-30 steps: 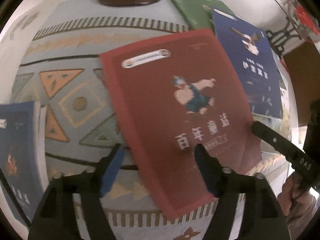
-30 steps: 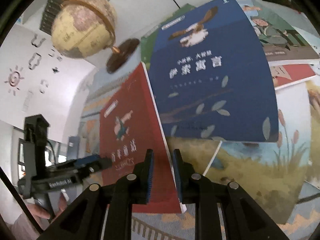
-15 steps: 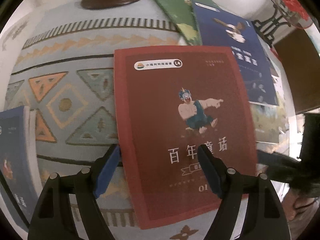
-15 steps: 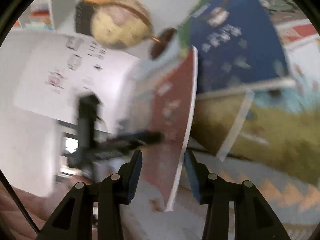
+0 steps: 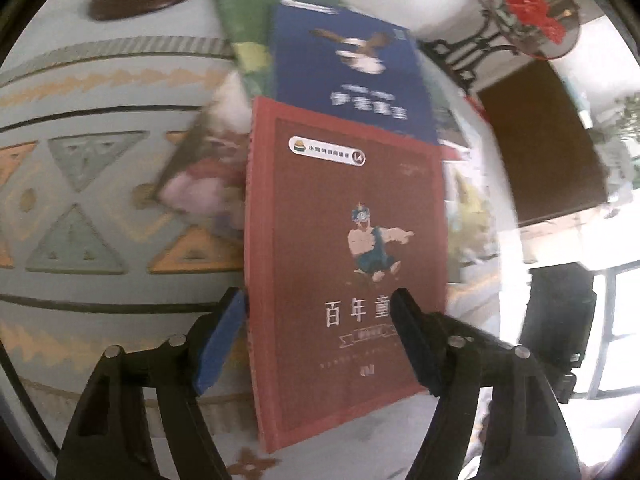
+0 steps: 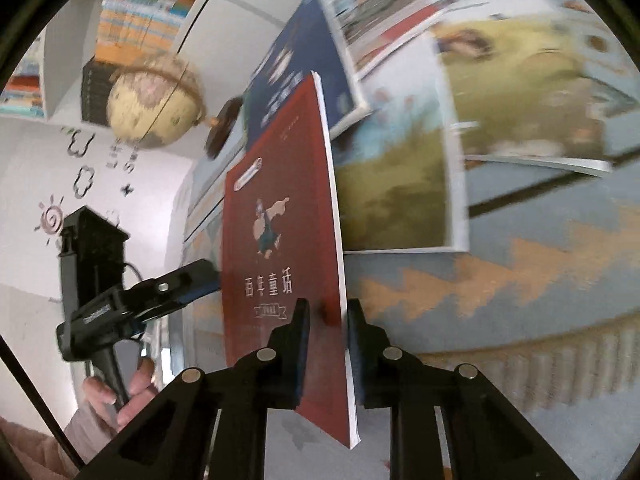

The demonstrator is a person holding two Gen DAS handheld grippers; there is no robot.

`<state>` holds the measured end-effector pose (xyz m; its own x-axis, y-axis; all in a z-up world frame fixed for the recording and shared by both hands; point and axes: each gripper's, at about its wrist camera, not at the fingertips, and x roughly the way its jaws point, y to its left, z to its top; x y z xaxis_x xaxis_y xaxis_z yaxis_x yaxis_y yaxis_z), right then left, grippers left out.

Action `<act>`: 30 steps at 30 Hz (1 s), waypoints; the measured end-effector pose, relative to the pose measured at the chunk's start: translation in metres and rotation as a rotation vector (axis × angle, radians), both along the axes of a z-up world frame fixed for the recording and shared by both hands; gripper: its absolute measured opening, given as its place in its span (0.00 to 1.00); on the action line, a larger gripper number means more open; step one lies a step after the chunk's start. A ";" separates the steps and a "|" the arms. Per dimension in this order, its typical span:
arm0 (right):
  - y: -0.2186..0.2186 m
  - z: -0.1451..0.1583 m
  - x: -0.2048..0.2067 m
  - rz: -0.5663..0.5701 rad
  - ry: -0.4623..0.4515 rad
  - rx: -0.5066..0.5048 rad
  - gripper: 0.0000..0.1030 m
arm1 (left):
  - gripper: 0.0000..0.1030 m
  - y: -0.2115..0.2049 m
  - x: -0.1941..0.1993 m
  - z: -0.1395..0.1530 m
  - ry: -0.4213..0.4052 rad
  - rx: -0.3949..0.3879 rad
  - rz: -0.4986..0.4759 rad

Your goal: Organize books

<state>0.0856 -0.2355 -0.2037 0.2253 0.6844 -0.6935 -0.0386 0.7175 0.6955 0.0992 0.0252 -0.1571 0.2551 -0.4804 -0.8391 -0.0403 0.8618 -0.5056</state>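
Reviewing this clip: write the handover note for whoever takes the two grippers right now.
Right gripper: jaws closing on the red book, clamped by its page edge, lifted off the rug and standing on edge.
Left gripper: jaws closing, spread either side of the red book's spine edge; no firm grip visible.
Blue book lies on a green book near the globe; more picture books are scattered beside them.
Done: red book picked up.
Left: place it, then gather the others.

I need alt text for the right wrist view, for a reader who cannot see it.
The right hand-held gripper is closing on the lower edge of a red book, raised on edge above a patterned rug. The left hand-held gripper reaches toward the cover from the left; more books and a globe lie behind.
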 end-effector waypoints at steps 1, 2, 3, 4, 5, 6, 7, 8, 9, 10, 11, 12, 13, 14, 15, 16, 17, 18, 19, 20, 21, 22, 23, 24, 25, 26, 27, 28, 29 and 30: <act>-0.005 0.000 -0.002 -0.010 0.003 -0.004 0.18 | 0.69 -0.004 0.000 0.002 -0.002 -0.011 0.000; -0.015 -0.002 -0.005 -0.023 0.006 0.005 0.18 | 0.69 -0.009 0.002 0.004 -0.004 -0.025 -0.002; -0.025 -0.003 -0.010 -0.042 0.010 0.007 0.18 | 0.69 -0.010 0.003 0.005 -0.004 -0.037 -0.001; -0.027 -0.002 -0.011 -0.051 0.012 0.003 0.18 | 0.69 -0.012 0.004 0.006 -0.005 -0.050 0.008; -0.030 -0.002 -0.013 -0.059 0.014 0.002 0.18 | 0.69 -0.012 0.006 0.006 -0.005 -0.059 0.012; -0.031 -0.002 -0.013 -0.064 0.016 0.000 0.18 | 0.69 -0.014 0.008 0.005 -0.003 -0.065 0.017; -0.033 -0.002 -0.014 -0.072 0.018 0.003 0.18 | 0.69 -0.015 0.009 0.004 0.002 -0.073 0.027; -0.035 -0.002 -0.015 -0.079 0.019 0.004 0.18 | 0.69 -0.016 0.012 0.003 0.011 -0.093 0.041; -0.039 -0.003 -0.018 -0.084 0.019 0.001 0.18 | 0.69 -0.014 0.013 0.002 0.018 -0.118 0.059; -0.042 -0.003 -0.019 -0.096 0.019 0.007 0.18 | 0.69 -0.007 0.011 0.002 0.021 -0.142 0.071; -0.046 -0.005 -0.021 -0.109 0.024 0.022 0.18 | 0.70 -0.006 0.011 0.001 0.024 -0.162 0.082; -0.047 -0.006 -0.021 -0.117 0.029 0.036 0.18 | 0.70 -0.005 0.012 0.000 0.029 -0.184 0.094; -0.051 -0.008 -0.023 -0.130 0.034 0.054 0.18 | 0.70 -0.004 0.012 0.000 0.033 -0.194 0.098; -0.052 -0.009 -0.024 -0.135 0.036 0.060 0.18 | 0.70 -0.004 0.013 0.000 0.035 -0.201 0.103; -0.052 -0.008 -0.024 -0.133 0.032 0.058 0.18 | 0.70 -0.003 0.013 -0.001 0.039 -0.211 0.112; -0.050 -0.007 -0.024 -0.130 0.027 0.054 0.18 | 0.71 -0.001 0.012 -0.001 0.040 -0.222 0.118; -0.052 -0.008 -0.026 -0.130 0.026 0.055 0.18 | 0.73 0.000 0.012 -0.002 0.042 -0.243 0.130; -0.052 -0.009 -0.026 -0.136 0.029 0.066 0.18 | 0.73 0.004 0.011 -0.003 0.043 -0.273 0.148; -0.055 -0.011 -0.027 -0.148 0.034 0.087 0.18 | 0.73 0.007 0.010 -0.005 0.046 -0.303 0.167; -0.055 -0.012 -0.027 -0.160 0.039 0.107 0.18 | 0.73 0.009 0.009 -0.006 0.049 -0.325 0.181; -0.057 -0.014 -0.028 -0.172 0.043 0.127 0.18 | 0.73 0.010 0.010 -0.008 0.053 -0.331 0.184; -0.058 -0.016 -0.030 -0.182 0.045 0.142 0.18 | 0.73 0.009 0.010 -0.010 0.060 -0.319 0.179; -0.059 -0.016 -0.031 -0.185 0.043 0.145 0.18 | 0.73 0.007 0.011 -0.011 0.066 -0.302 0.171; -0.059 -0.015 -0.031 -0.184 0.039 0.141 0.18 | 0.73 0.003 0.013 -0.013 0.070 -0.272 0.151; -0.058 -0.014 -0.032 -0.180 0.035 0.135 0.18 | 0.73 0.002 0.014 -0.014 0.072 -0.255 0.137; -0.058 -0.014 -0.032 -0.177 0.034 0.131 0.18 | 0.72 -0.002 0.015 -0.015 0.070 -0.232 0.117; -0.056 -0.013 -0.031 -0.177 0.035 0.132 0.18 | 0.72 -0.005 0.017 -0.015 0.064 -0.201 0.084; -0.056 -0.014 -0.031 -0.176 0.038 0.136 0.18 | 0.73 -0.011 0.020 -0.015 0.055 -0.155 0.029; -0.056 -0.014 -0.031 -0.174 0.039 0.138 0.18 | 0.73 -0.023 0.024 -0.014 0.040 -0.086 -0.063; -0.059 -0.015 -0.031 -0.170 0.038 0.138 0.18 | 0.73 -0.033 0.026 -0.013 0.037 -0.038 -0.136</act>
